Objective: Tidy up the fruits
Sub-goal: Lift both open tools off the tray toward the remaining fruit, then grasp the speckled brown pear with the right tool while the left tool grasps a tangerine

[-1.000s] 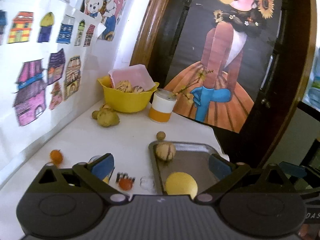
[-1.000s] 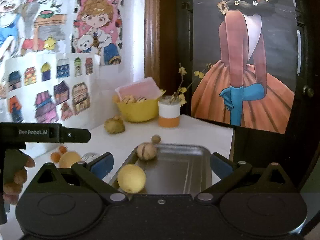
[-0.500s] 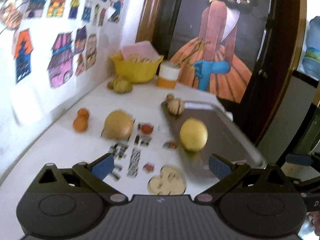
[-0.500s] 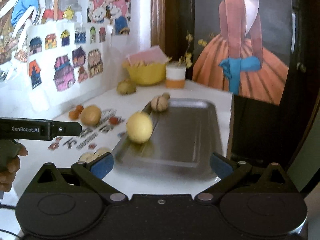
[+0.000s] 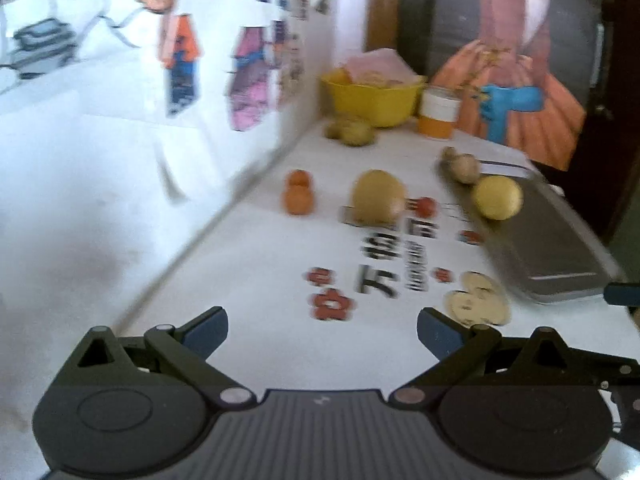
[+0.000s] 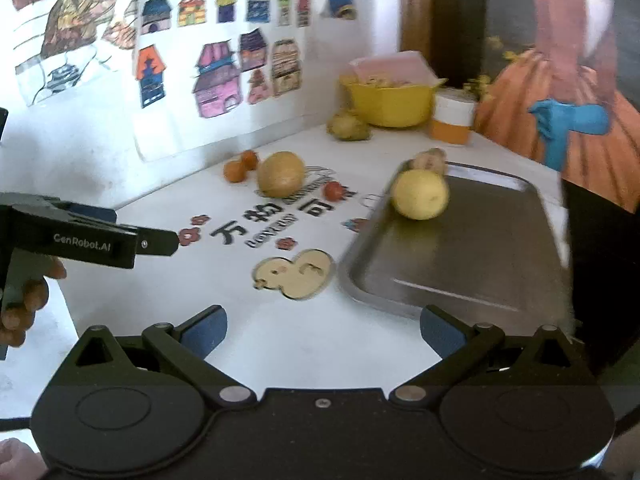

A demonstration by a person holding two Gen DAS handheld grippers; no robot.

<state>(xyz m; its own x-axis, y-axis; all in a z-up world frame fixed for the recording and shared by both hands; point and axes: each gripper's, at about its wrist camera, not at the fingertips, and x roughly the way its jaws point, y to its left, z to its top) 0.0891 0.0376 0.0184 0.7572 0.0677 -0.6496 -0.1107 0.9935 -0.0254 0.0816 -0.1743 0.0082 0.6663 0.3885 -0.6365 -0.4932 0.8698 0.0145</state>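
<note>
Two views. Left wrist: the left gripper (image 5: pixel 322 330) hangs spread and empty over the table (image 5: pixel 256 264); a lemon (image 5: pixel 497 197) lies on the tray (image 5: pixel 556 248), a pear (image 5: pixel 378 197) and oranges (image 5: pixel 298 197) on the table beside it. Right wrist: the right gripper (image 6: pixel 323 330) is likewise spread and empty before the tray (image 6: pixel 480 256), lemon (image 6: pixel 420 194) at its far left corner.

A round yellow fruit (image 6: pixel 419 194) sits at the far left corner of the metal tray (image 6: pixel 480 256), with a small striped tan fruit (image 6: pixel 429 160) just behind it at the tray's far edge. On the white tabletop (image 6: pixel 304 344) to the left lie a large golden-brown fruit (image 6: pixel 281 173), two small orange fruits (image 6: pixel 239 166) touching each other near the wall, and a small red fruit (image 6: pixel 332 190). Farther back, a lumpy yellow-green fruit (image 6: pixel 349 128) rests just beside a yellow bowl (image 6: pixel 390 104) holding more pale fruits.
</note>
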